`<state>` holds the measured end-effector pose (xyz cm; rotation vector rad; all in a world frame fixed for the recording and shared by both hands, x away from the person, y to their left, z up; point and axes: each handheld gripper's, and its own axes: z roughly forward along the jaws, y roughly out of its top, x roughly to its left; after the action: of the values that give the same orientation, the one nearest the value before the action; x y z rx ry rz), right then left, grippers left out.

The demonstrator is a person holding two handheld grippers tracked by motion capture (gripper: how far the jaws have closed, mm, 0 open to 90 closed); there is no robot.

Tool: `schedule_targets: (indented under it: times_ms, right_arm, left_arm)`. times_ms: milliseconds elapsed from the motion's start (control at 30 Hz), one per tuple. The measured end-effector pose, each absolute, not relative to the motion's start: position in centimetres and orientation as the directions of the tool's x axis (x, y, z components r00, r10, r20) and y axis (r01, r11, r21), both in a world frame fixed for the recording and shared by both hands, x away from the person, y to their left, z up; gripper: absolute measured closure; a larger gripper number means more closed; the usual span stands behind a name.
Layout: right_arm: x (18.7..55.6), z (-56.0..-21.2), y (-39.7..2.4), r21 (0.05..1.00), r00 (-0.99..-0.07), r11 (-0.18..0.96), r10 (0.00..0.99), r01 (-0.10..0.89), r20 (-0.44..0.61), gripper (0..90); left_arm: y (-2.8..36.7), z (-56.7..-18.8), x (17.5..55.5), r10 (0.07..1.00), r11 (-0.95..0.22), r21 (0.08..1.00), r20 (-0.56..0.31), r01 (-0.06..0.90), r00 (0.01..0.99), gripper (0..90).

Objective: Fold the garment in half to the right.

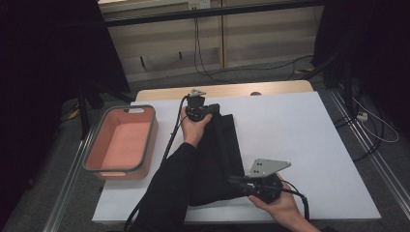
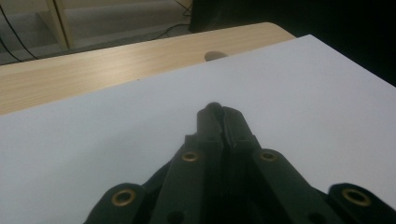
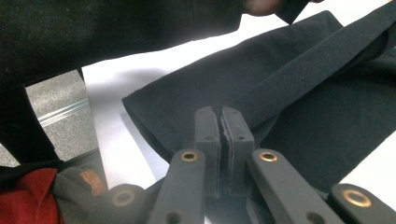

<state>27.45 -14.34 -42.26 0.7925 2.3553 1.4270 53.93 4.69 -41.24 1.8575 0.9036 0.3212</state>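
White sheeting covers the surface (image 1: 290, 140), with a strip of bare wood along its far edge and dark curtains around the room.

Work item: a black folded cloth (image 1: 217, 159) lies on the surface left of centre, running from the far middle toward the near edge. In the right gripper view its layers show as overlapping panels with a raised fold line.

Left hand-held gripper (image 1: 196, 112): positioned at the far end of the cloth. In the left gripper view the jaws stand closed together with a dark sliver between the tips; it appears to pinch a thin edge of the cloth, though the view does not settle this.

Right hand-held gripper (image 1: 237, 182): positioned at the near right corner of the cloth, jaws closed together on a thin edge of fabric.

Pink bin (image 1: 121, 142): stands at the left of the surface, well apart from the cloth, open side up.

Fault risks, as judged:
- Thin-edge grips may slip if the two ends are pulled apart unevenly; one corner would drop and the fold would open.
- Only the top layer may be pinched; lifting would then unfold the stack.
- The person's left sleeve (image 1: 169, 193) lies across the cloth and may drag it.
- A trailing cable (image 1: 170, 140) may snag the bin rim during transfer.
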Motion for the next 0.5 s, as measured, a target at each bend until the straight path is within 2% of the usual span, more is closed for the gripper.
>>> schedule_targets:
  times_ms: [233,367,400,433,500]
  right_arm:
    - [27.4,-42.7,-14.5,0.869,-0.81,0.387,0.586,0.31,0.028,86.6]
    - [27.8,-43.1,-14.6,0.86,-0.805,0.397,0.593,0.322,0.028,86.5]
    - [27.8,-43.1,-14.6,0.86,-0.805,0.397,0.593,0.322,0.028,86.5]
    - [28.0,-43.2,-14.7,0.855,-0.799,0.398,0.6,0.332,0.031,86.5]
    - [28.1,-43.3,-14.9,0.853,-0.794,0.398,0.607,0.338,0.032,86.6]
  left_arm:
    - [4.3,-41.7,53.9,0.702,-0.22,0.87,-0.174,0.442,0.691,85.9]
    - [4.3,-41.7,54.0,0.708,-0.217,0.867,-0.176,0.448,0.684,76.0]
    - [4.4,-41.7,53.9,0.712,-0.213,0.867,-0.179,0.451,0.679,76.0]
    - [4.5,-41.8,53.9,0.711,-0.214,0.862,-0.186,0.46,0.679,70.7]
    - [4.5,-42.0,53.7,0.711,-0.212,0.861,-0.188,0.462,0.677,66.2]
